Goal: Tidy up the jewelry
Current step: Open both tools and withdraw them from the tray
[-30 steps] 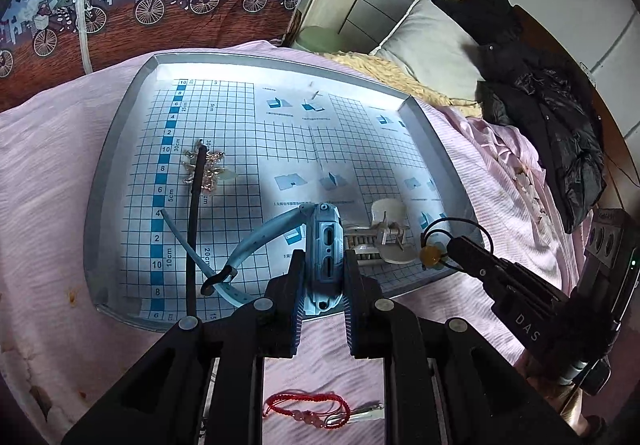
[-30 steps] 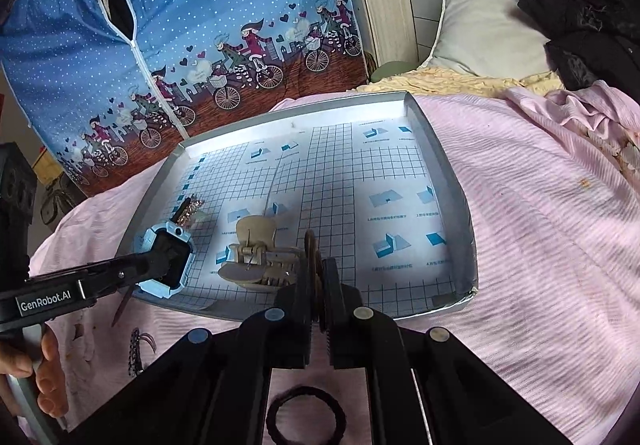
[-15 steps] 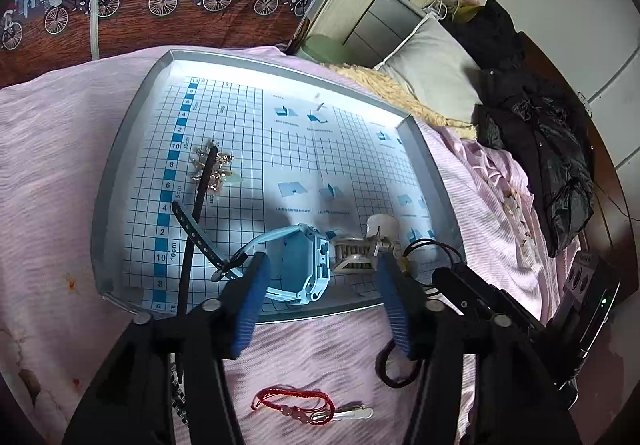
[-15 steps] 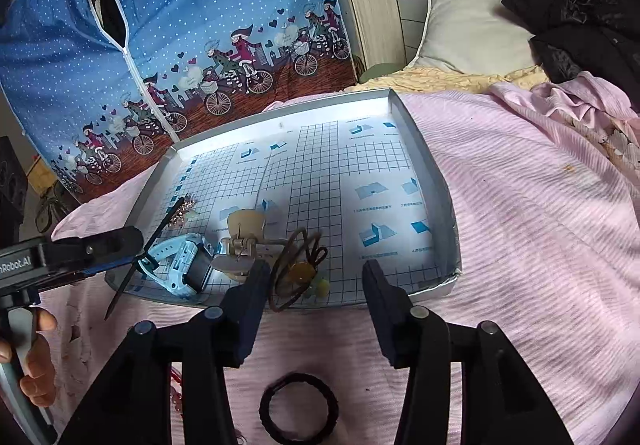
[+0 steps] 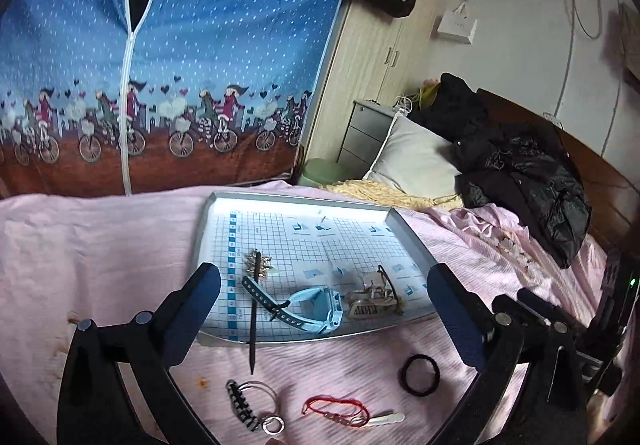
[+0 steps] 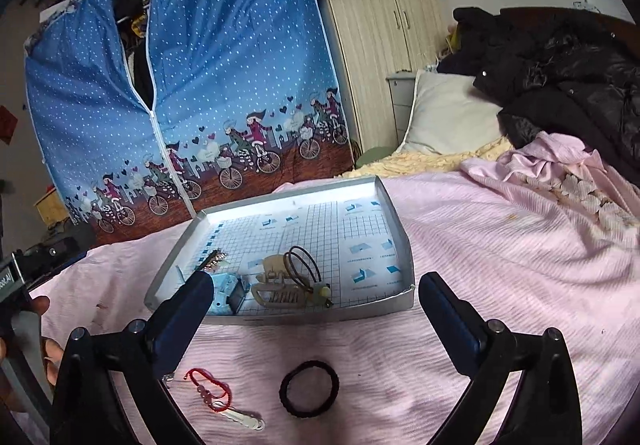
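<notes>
A pink bedspread [image 6: 500,245] carries a grey tray [image 6: 406,259], black hair tie [image 6: 309,388], red bracelet [image 6: 208,391] and keyring [image 5: 256,403]

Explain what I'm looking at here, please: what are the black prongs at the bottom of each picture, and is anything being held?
Each picture comes from a camera on a hand-held gripper, looking along its two fingers. The left gripper and right gripper are both open and hold nothing. Ahead, on a pink bedspread, sits a grey tray holding a blue watch, a beige hair clip and a brown hair tie. Outside the tray, nearer the cameras, lie a black hair band, a red cord bracelet and a key ring.
</notes>
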